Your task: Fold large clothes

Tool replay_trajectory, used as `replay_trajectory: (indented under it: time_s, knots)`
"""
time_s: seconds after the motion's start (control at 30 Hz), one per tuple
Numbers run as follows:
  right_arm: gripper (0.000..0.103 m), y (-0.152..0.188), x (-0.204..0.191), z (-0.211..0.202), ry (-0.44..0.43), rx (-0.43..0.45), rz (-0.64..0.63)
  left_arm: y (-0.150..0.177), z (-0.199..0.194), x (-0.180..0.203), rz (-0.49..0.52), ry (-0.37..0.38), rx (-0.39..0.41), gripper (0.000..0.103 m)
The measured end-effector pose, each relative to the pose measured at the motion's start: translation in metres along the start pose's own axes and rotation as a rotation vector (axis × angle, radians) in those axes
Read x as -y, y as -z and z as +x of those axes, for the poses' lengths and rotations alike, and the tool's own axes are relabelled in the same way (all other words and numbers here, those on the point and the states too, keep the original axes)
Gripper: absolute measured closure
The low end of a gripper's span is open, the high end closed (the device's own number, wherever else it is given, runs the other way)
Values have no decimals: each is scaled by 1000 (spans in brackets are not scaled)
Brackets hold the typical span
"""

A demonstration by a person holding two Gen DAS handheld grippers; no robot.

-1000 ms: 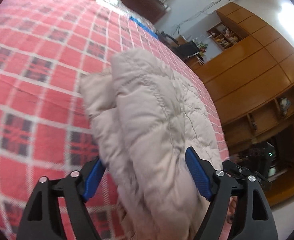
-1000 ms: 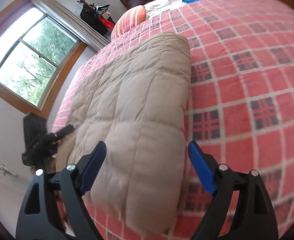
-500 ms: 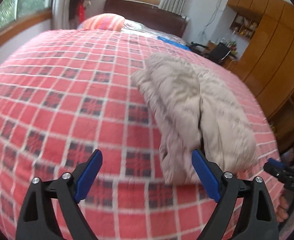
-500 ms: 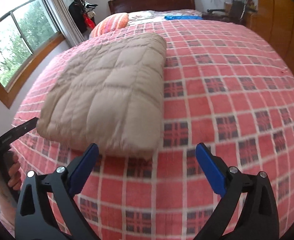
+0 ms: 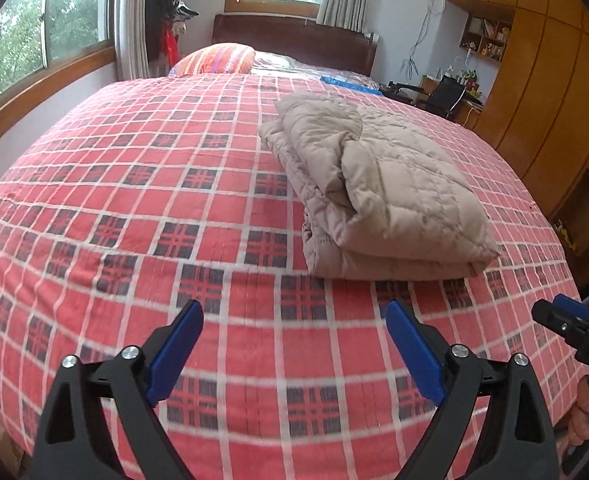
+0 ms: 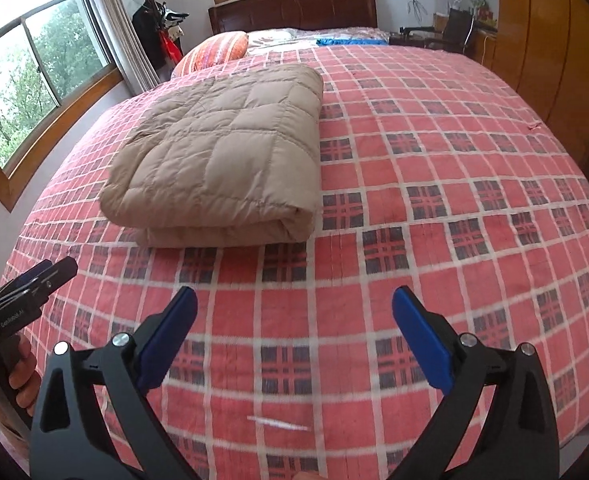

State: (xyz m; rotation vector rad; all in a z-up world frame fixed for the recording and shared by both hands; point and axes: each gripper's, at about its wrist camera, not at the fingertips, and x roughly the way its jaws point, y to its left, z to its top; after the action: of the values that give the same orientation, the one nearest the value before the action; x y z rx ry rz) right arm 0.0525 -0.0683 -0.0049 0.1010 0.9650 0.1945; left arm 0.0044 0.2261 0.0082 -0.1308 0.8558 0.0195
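A beige quilted padded garment [image 5: 378, 188] lies folded into a thick rectangular bundle on the bed's red plaid cover [image 5: 154, 184]. The right wrist view has the same bundle [image 6: 222, 160] left of centre, its folded edge toward me. My left gripper [image 5: 294, 320] is open, held back over the cover near the bed's foot, well short of the bundle, nothing between its blue pads. My right gripper [image 6: 294, 304] is open too, empty, also short of the bundle. Each view catches the other gripper at its edge, the right gripper [image 5: 574, 332] and the left gripper [image 6: 26, 292].
A striped orange pillow [image 5: 214, 58] and a blue cloth [image 6: 350, 41] lie near the dark headboard [image 5: 294, 40]. Windows [image 6: 34, 64] line the left wall with a coat stand [image 5: 170, 20] in the corner. Wooden wardrobes [image 5: 546, 80] and a desk with a chair [image 5: 442, 92] stand right.
Both grippers have pulled back from the folded garment toward the foot of the bed. The left one, earlier around the bundle, now stands clear of it. The bundle lies still.
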Motion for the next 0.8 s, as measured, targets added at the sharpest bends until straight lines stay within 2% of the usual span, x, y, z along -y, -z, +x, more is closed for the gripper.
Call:
replay_trajectory:
  time_s: [0.43,0.8]
  knots:
    - [5,25,-22,-44,42,73,-46,25,-46,15,41,-48,67,8]
    - [5,31,-29,-59,47,106,-68,33,-60,15,49,-60,95,7]
